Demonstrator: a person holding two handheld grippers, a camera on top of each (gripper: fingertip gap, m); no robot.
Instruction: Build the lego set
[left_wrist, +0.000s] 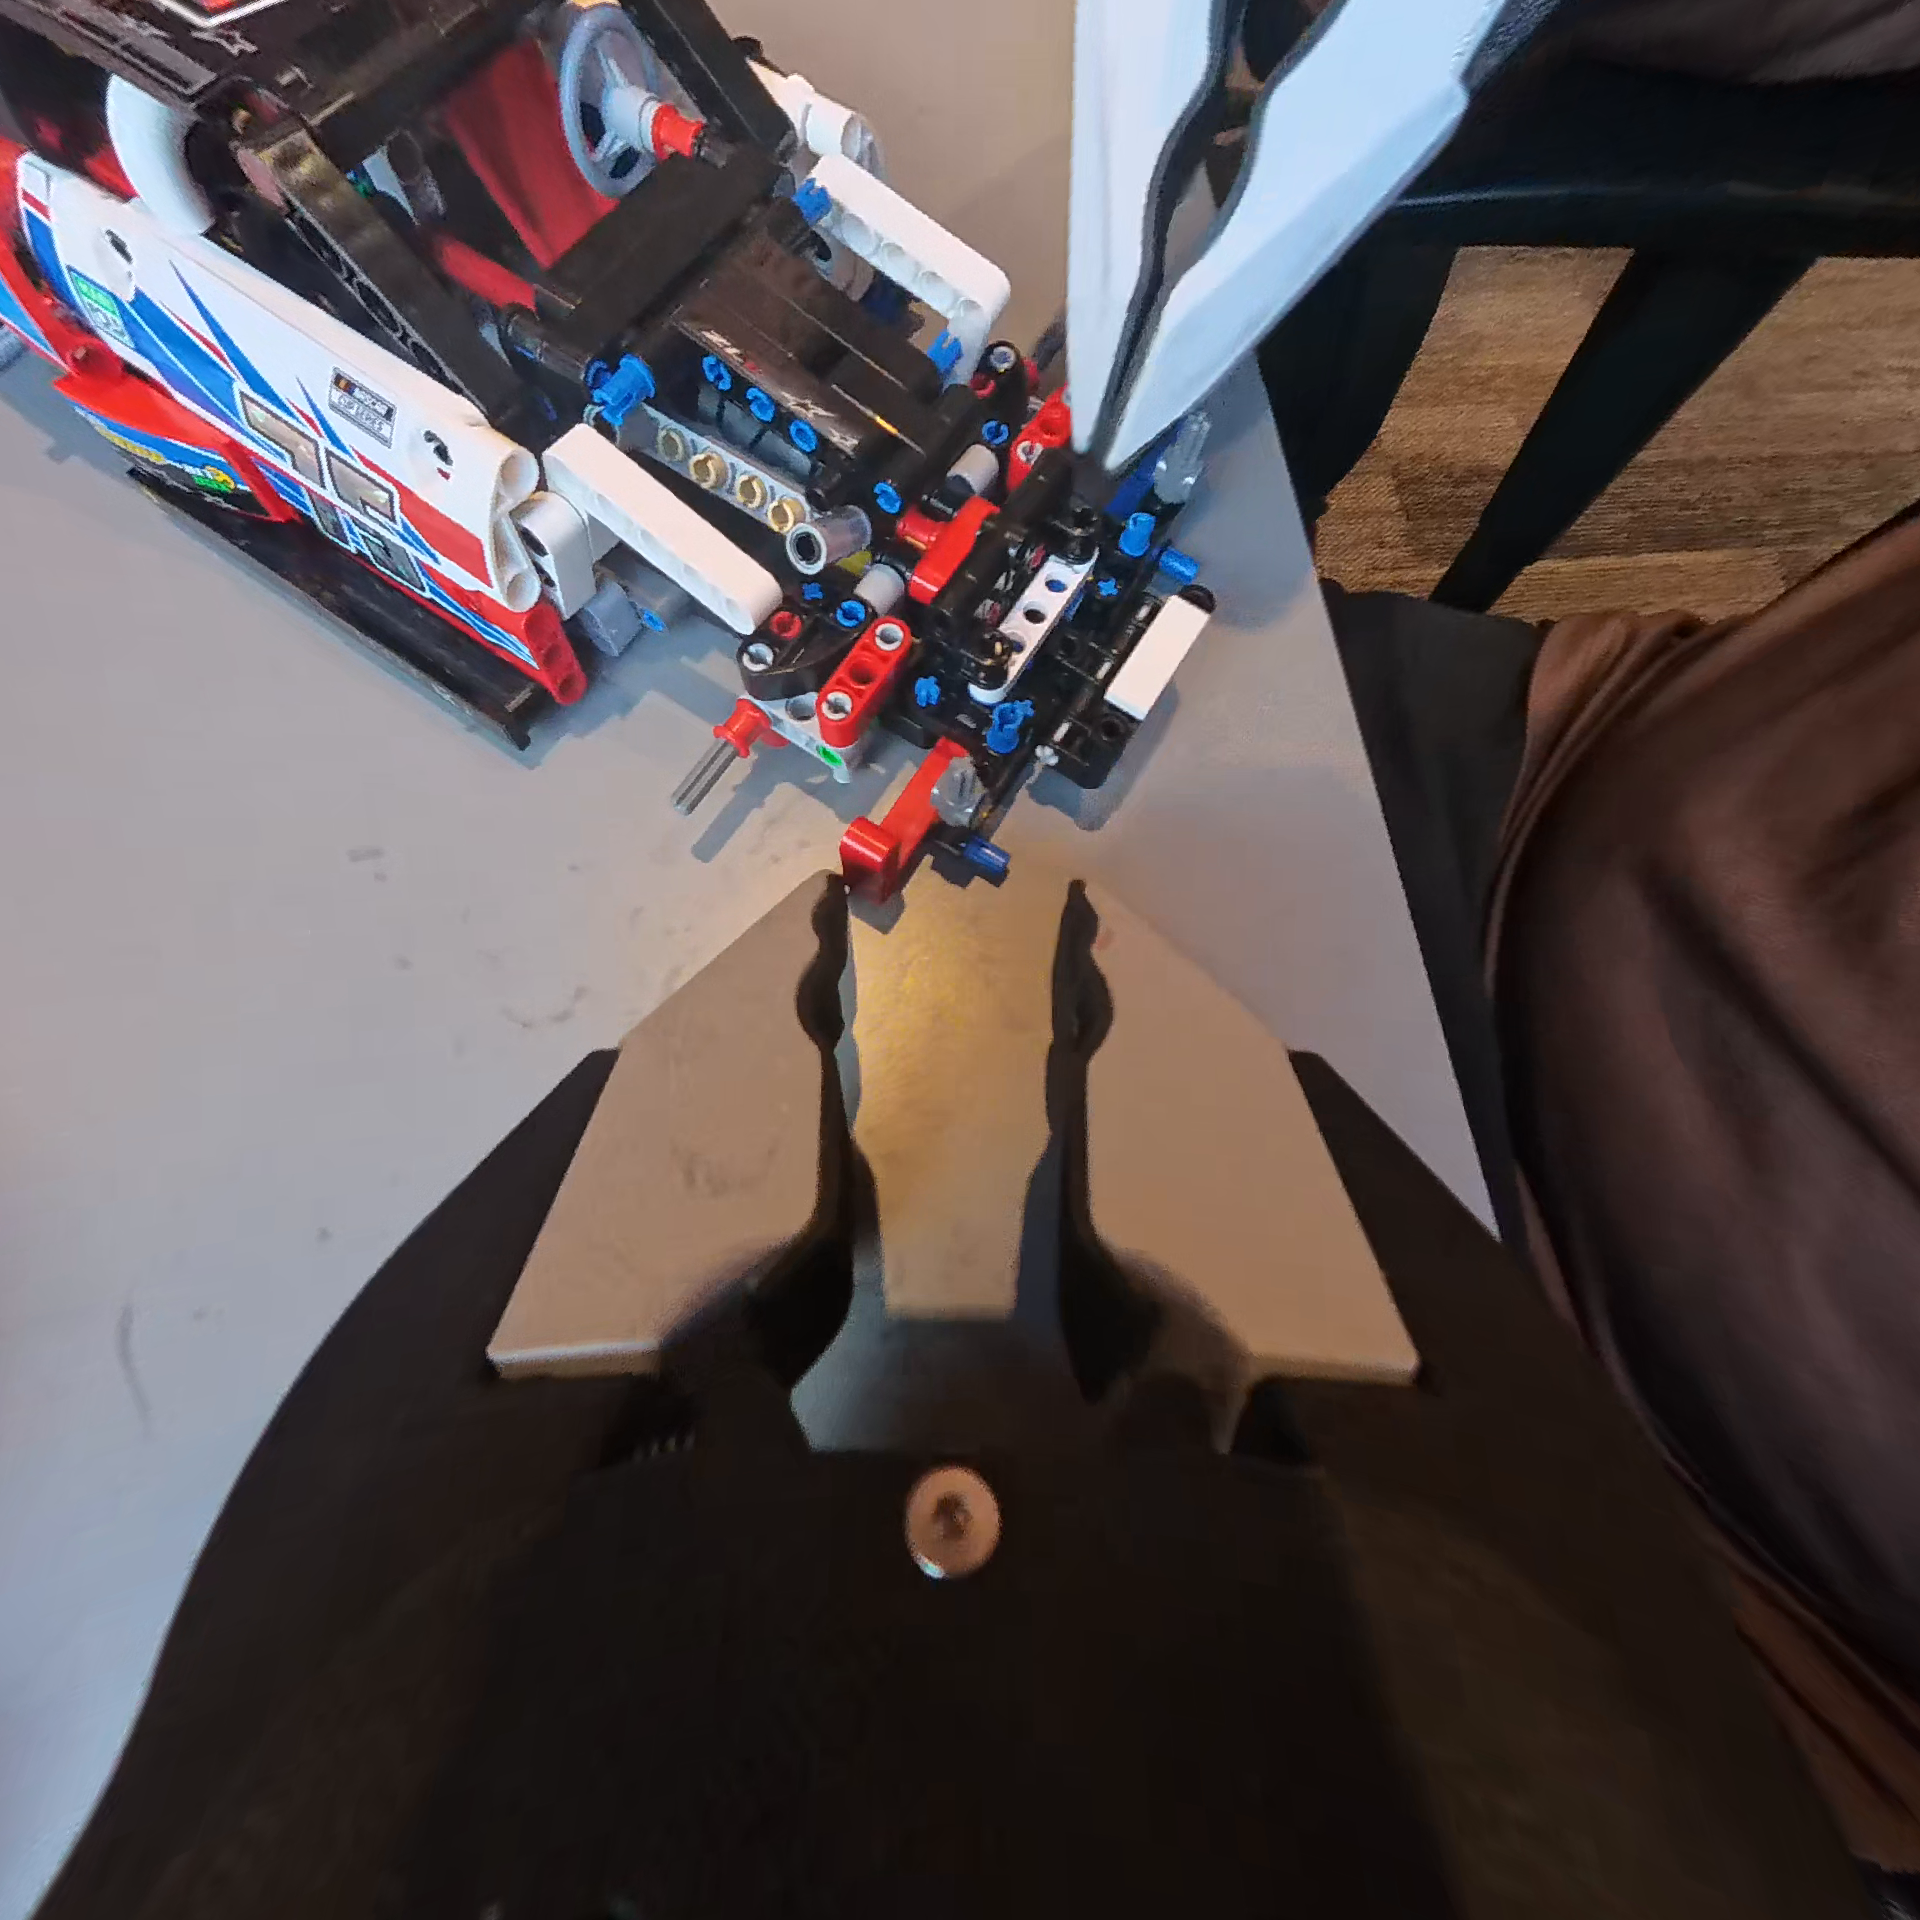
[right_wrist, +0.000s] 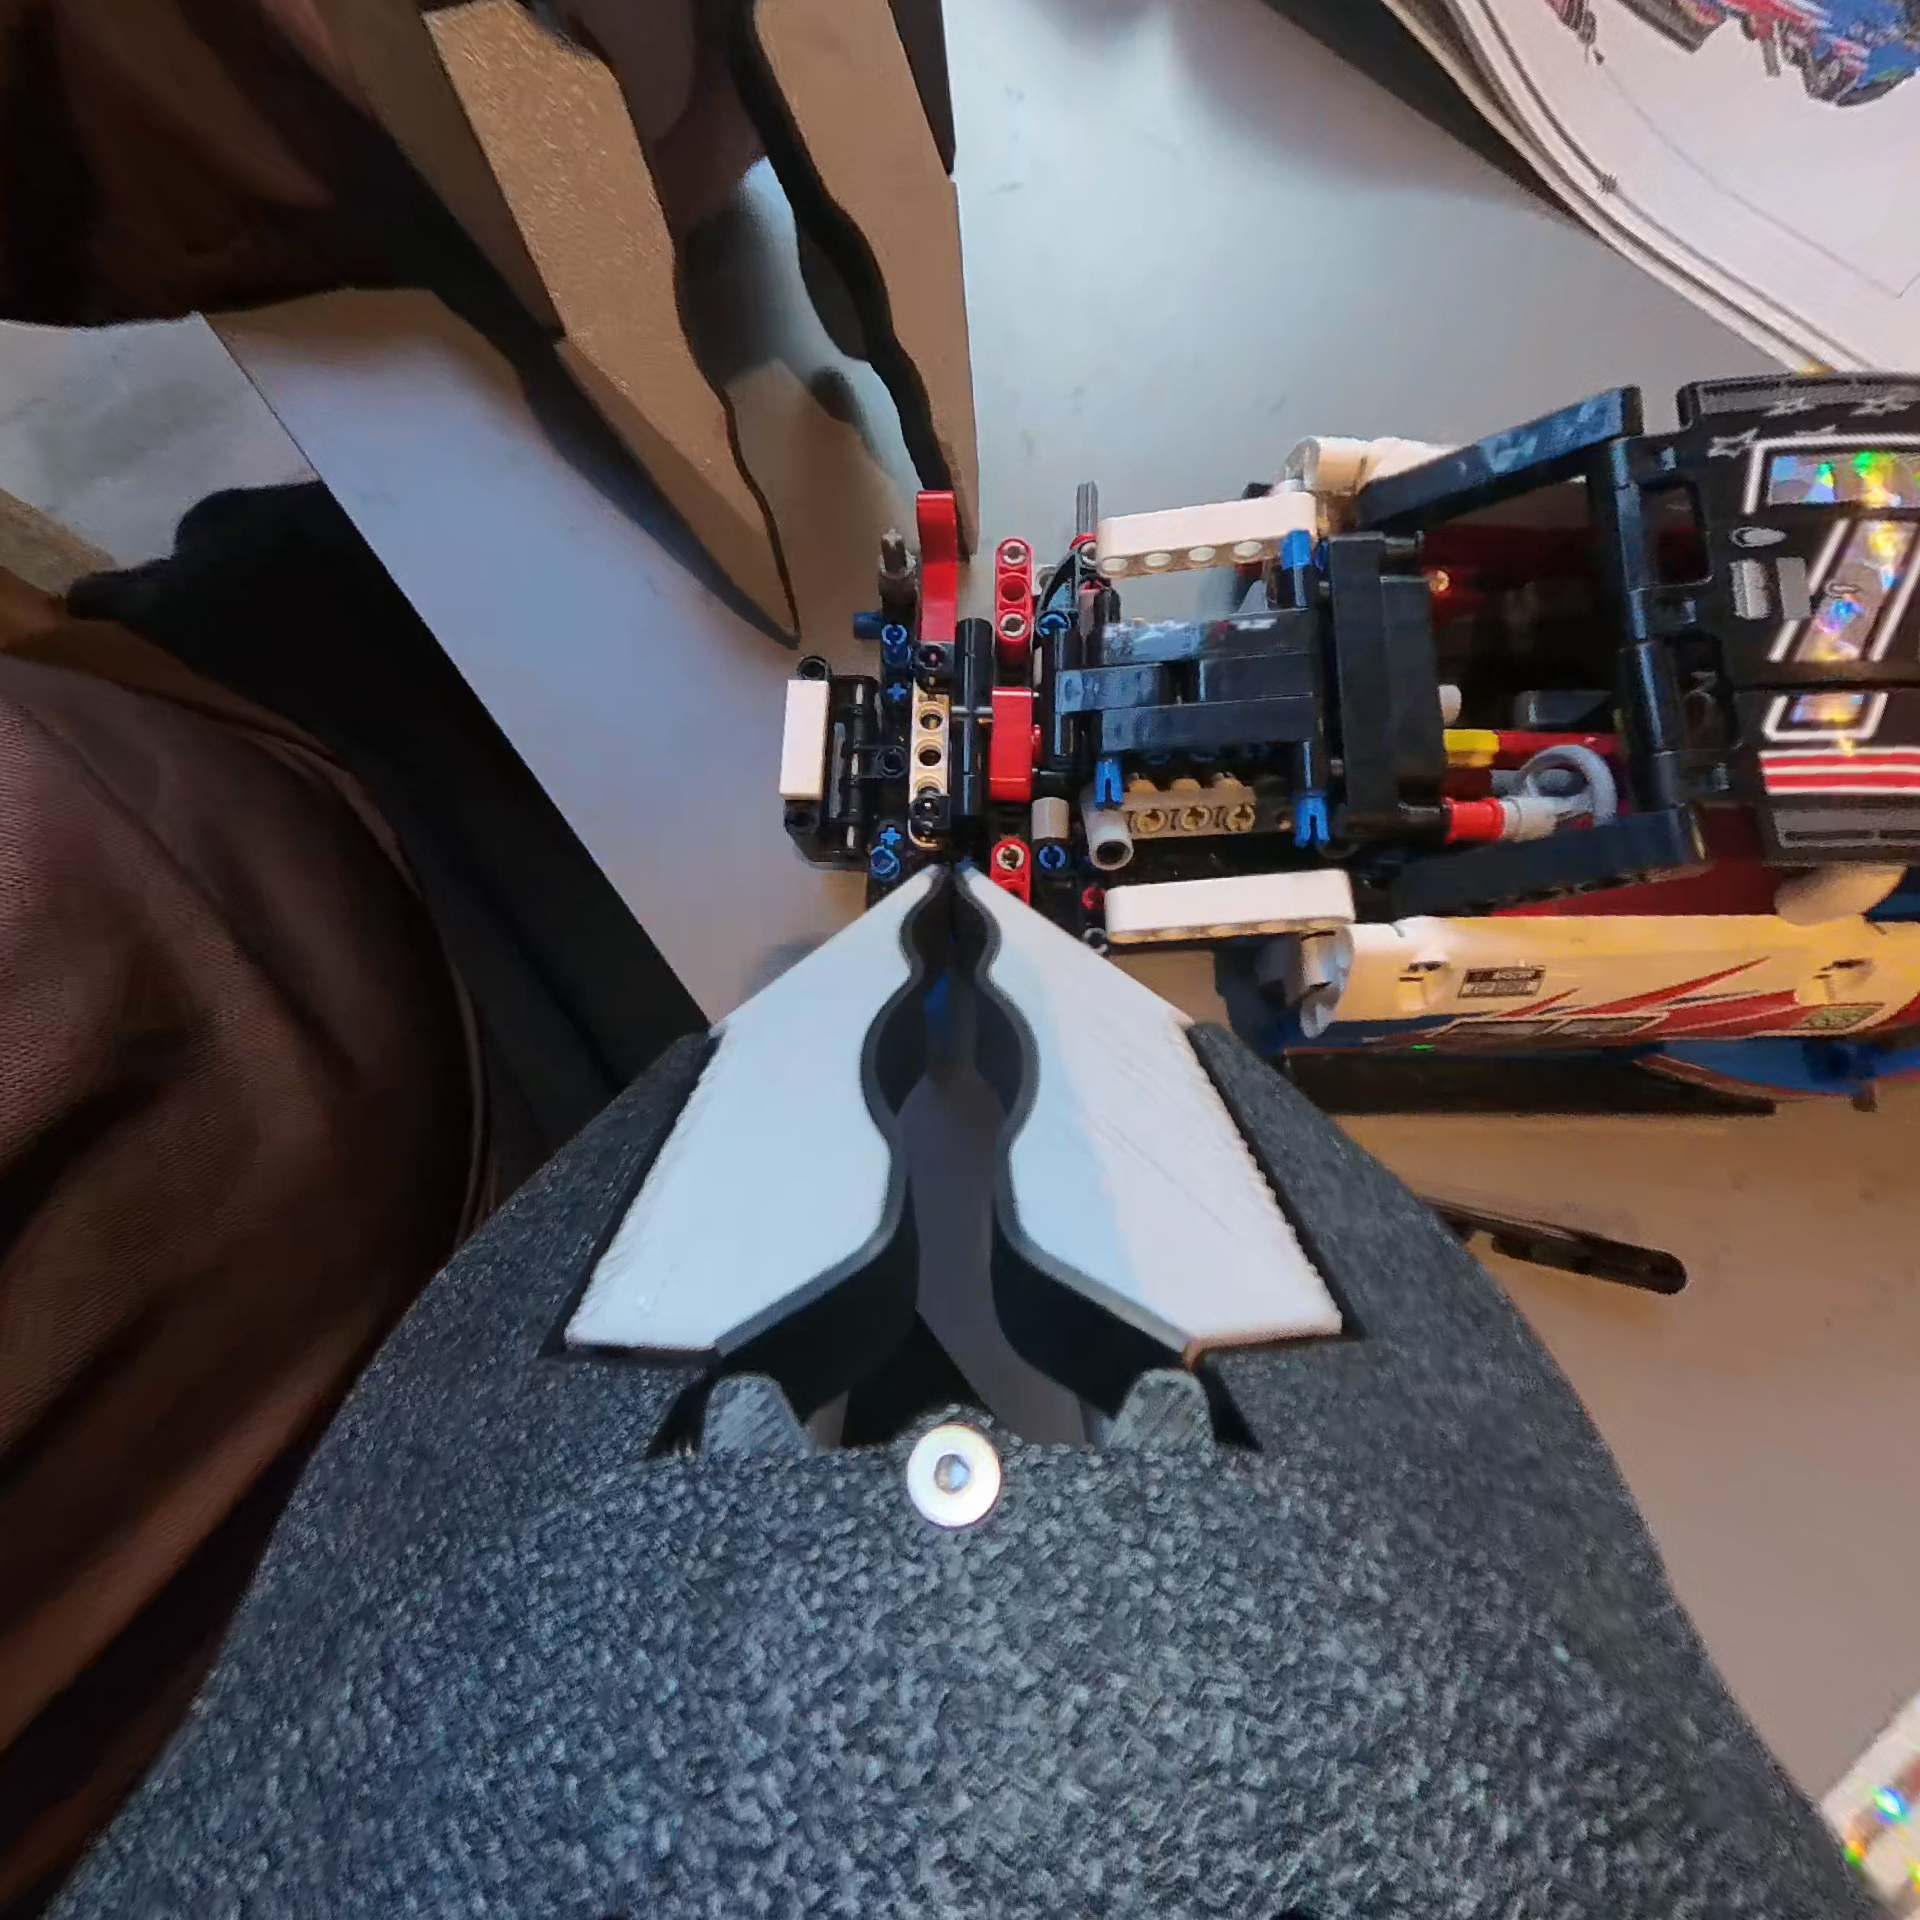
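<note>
A partly built Lego car (left_wrist: 343, 436) with white, red and blue panels lies on the grey table (left_wrist: 260, 987). Its open front frame (left_wrist: 1039, 634) of black, red and blue parts faces the table edge. My left gripper (left_wrist: 954, 891) is open and empty, its left fingertip (left_wrist: 831, 904) beside a red lever piece (left_wrist: 894, 831) at the frame's front. My right gripper (right_wrist: 951, 875) is shut, its tips pinched on the end of a black piece (right_wrist: 971, 707) on the front frame (right_wrist: 935, 748). The right gripper also shows in the left wrist view (left_wrist: 1091, 452), coming down from above.
An instruction booklet (right_wrist: 1714, 156) lies at the far side. A loose black beam (right_wrist: 1558, 1247) lies on the table beside the car (right_wrist: 1558, 966). A shiny sticker sheet (right_wrist: 1881, 1808) is at the corner. A person in brown clothing (left_wrist: 1714, 1039) sits at the table edge; dark chair legs (left_wrist: 1558, 416) stand beyond.
</note>
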